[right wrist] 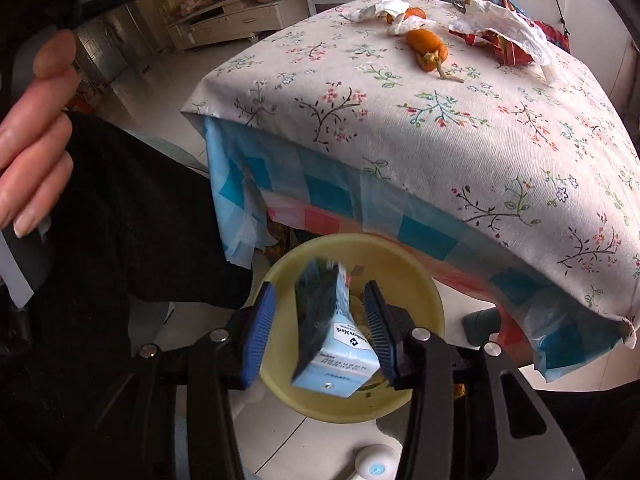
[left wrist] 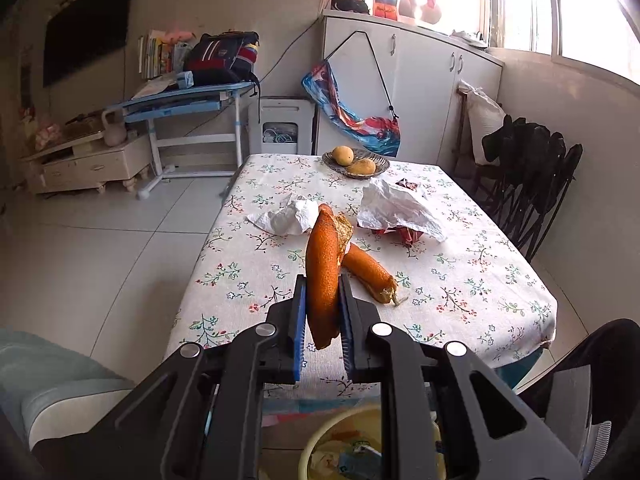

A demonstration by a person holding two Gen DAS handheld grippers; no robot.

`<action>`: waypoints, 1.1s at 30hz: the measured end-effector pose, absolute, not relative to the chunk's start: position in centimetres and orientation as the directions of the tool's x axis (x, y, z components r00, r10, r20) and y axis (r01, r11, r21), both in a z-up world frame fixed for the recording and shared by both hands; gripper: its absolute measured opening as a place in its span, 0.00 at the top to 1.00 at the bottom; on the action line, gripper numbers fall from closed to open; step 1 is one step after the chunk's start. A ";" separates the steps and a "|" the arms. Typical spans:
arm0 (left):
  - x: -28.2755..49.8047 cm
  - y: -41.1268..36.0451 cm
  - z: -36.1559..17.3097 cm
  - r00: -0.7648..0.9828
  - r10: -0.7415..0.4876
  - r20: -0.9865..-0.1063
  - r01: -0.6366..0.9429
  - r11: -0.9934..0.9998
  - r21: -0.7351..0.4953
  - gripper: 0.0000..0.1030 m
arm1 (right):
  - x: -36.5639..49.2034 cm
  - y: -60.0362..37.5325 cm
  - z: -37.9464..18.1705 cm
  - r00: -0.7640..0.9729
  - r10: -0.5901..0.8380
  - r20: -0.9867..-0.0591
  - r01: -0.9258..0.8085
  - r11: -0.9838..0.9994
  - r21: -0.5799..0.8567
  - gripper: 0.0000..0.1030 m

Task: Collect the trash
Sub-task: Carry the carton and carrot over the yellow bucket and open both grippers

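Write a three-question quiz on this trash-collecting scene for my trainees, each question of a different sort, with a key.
1. True or false: the left gripper is shut on a strip of orange peel.
2. What sits between the right gripper's fingers, above the yellow bin? A) crumpled tissue B) blue carton C) red wrapper
3. How many fruits lie in the dish at the far end of the table?
Key: 1 true; 2 B; 3 two.
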State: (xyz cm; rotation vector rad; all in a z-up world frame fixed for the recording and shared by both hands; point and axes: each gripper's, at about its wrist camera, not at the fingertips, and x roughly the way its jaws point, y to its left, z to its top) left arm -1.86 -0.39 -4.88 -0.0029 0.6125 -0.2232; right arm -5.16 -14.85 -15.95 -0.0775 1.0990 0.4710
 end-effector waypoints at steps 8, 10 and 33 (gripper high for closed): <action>-4.2 -0.5 -4.9 0.795 -0.217 -0.567 0.224 0.973 -0.059 0.86 | -5.7 -18.4 -12.2 0.579 0.322 -0.749 -0.280 0.942 0.188 0.43; -4.7 -0.7 -5.0 0.792 -0.220 -0.569 0.233 0.971 -0.052 0.86 | -5.8 -19.5 -11.3 0.637 0.301 -0.710 -0.233 0.953 0.195 0.39; -9.1 -10.6 -14.1 0.443 -0.245 -0.863 0.619 0.780 0.096 0.72 | -5.7 -24.5 -8.9 0.774 0.210 -0.598 -0.036 0.956 0.290 0.31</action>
